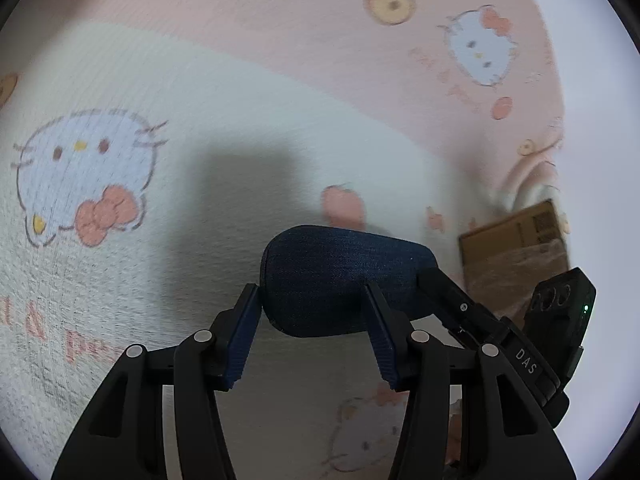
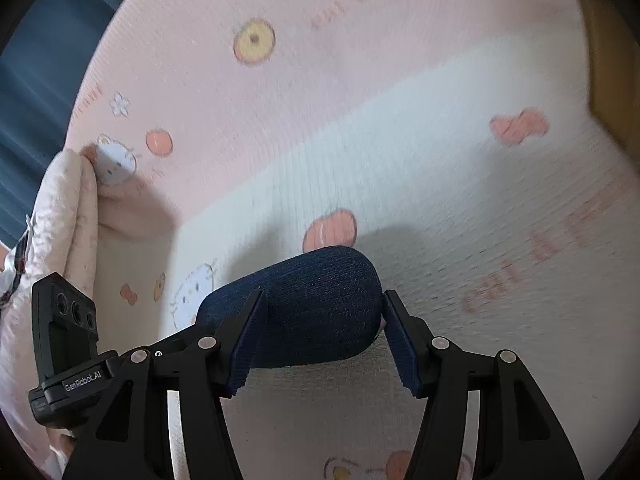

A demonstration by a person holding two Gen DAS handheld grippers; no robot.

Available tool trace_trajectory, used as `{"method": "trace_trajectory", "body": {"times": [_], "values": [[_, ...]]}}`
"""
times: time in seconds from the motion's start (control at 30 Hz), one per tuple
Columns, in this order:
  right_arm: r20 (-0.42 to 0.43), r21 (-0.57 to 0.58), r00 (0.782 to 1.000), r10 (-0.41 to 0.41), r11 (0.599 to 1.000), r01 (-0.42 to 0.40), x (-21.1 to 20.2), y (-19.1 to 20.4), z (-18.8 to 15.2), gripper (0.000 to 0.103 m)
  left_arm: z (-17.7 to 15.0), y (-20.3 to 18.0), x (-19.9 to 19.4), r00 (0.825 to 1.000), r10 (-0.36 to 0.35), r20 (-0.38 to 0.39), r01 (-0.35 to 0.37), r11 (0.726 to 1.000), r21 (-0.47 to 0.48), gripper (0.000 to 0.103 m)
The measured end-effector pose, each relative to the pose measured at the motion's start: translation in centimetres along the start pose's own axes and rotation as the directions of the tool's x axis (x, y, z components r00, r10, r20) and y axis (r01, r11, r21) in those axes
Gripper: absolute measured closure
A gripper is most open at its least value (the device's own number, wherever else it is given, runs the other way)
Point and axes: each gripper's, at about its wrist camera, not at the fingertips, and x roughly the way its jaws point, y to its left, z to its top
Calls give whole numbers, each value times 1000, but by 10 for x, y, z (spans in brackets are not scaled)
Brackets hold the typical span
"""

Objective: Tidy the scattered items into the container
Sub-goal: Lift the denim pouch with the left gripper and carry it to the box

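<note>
A dark blue denim case (image 1: 340, 280), oblong with rounded ends, is held above a pink and white cartoon-cat bed sheet (image 1: 120, 80). My left gripper (image 1: 312, 300) is shut on one end of it. My right gripper (image 2: 324, 312) is shut on the other end of the same case (image 2: 312, 304). Each view shows the other gripper's black body, in the left wrist view (image 1: 520, 344) and in the right wrist view (image 2: 72, 352), beside the case. A brown cardboard box (image 1: 516, 248) stands at the right of the left wrist view.
A cardboard wall (image 2: 608, 60) stands at the right edge of the right wrist view. A folded pink quilt (image 2: 68, 208) lies at the left. Beyond the sheet's edge is dark blue fabric (image 2: 48, 40).
</note>
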Motion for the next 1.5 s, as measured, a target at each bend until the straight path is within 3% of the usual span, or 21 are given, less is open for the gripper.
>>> {"method": "trace_trajectory", "body": {"times": [0.2, 0.47, 0.7, 0.83, 0.97, 1.1, 1.23, 1.33, 1.5], "values": [[121, 19, 993, 0, 1000, -2, -65, 1, 14, 46, 2, -62, -26, 998, -41, 51, 34, 991, 126, 47], [297, 45, 951, -82, 996, 72, -180, -17, 39, 46, -3, -165, -40, 985, -165, 54, 145, 952, 269, 47], [431, 96, 886, -172, 985, 144, -292, -58, 67, 46, -11, -279, -29, 955, -298, 11, 267, 872, 409, 47], [445, 130, 875, -192, 980, 149, -329, -89, 78, 46, -17, -335, -14, 949, -315, -26, 290, 834, 469, 47], [412, 184, 889, -200, 974, 134, -348, -128, 93, 46, -22, -376, 6, 954, -294, -59, 282, 813, 510, 47], [349, 176, 916, -200, 974, 145, -351, -158, 118, 46, -18, -397, 35, 965, -250, -77, 256, 841, 476, 47], [208, 181, 964, -165, 975, 128, -337, -192, 151, 46, -7, -402, 63, 975, -193, -112, 223, 867, 445, 47], [135, 183, 982, -134, 977, 108, -326, -211, 174, 46, 0, -407, 79, 980, -147, -135, 193, 874, 445, 47], [45, 155, 996, -79, 985, 72, -307, -224, 206, 46, 11, -416, 96, 988, -55, -147, 121, 864, 489, 47]]}}
